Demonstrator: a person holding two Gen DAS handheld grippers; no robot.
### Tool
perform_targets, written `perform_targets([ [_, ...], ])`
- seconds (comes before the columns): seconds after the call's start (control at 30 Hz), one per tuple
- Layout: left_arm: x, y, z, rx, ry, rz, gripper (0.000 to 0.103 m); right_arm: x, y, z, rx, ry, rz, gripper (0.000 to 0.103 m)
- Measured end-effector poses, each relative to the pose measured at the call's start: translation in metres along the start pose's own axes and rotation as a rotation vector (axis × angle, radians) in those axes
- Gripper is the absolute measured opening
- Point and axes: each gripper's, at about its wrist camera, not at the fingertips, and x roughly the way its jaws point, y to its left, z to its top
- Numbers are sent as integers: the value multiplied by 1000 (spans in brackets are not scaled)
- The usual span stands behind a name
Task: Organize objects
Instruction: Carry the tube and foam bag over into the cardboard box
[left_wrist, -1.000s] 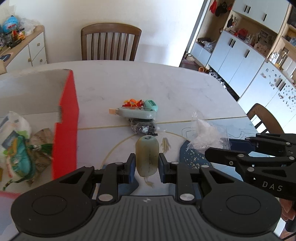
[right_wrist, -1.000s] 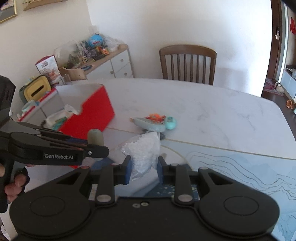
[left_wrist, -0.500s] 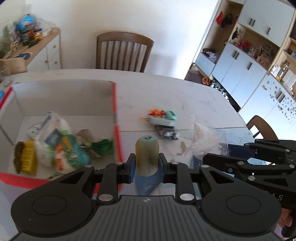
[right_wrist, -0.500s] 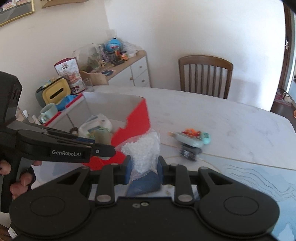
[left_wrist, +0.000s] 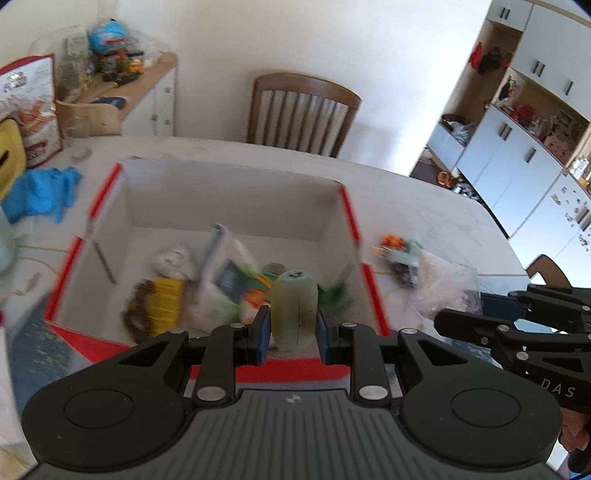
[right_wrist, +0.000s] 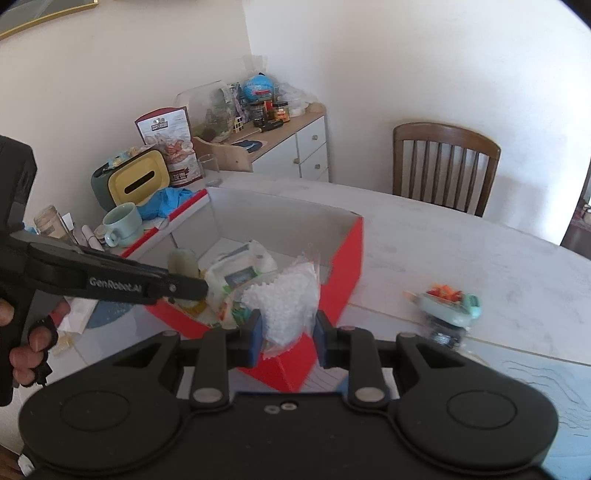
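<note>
White marble bench carries a red box (left_wrist: 354, 221) half full of packets. Above it the left gripper (left_wrist: 291, 332) clamps a pale green squishy toy (left_wrist: 294, 306) at mid-body; it looks soft and light. The right gripper (right_wrist: 288, 338) pinches a crinkly bag of white pellets (right_wrist: 284, 299), limp and slippery, by its lower edge.

The pale marble bench (right_wrist: 461, 236) carries an open box (right_wrist: 347, 258), red outside and white inside, near its left part. To the right of the box lie a mint-green toy with orange bits (right_wrist: 448, 301) and a small dark object (right_wrist: 445, 334) just beside it. Left of the box sit a blue cloth (left_wrist: 40, 190), a light green mug (right_wrist: 120, 221) and a yellow-fronted tissue holder (right_wrist: 127, 181).
</note>
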Motion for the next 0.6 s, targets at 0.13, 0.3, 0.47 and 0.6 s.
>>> perform_targets([
  [0.13, 0, 24, 13, -3, -5, 39, 25, 15, 9, 10, 2, 5, -6, 27],
  [0.3, 12, 50, 27, 3, 5, 81, 25, 35, 18, 20, -12, 8, -28, 27],
  [0.47, 34, 66, 37, 27, 32, 110, 25, 58, 25, 29, -35, 20, -50, 27],
  [0.6, 51, 71, 43, 64, 53, 124, 25, 79, 28, 35, -40, 34, -73, 27],
])
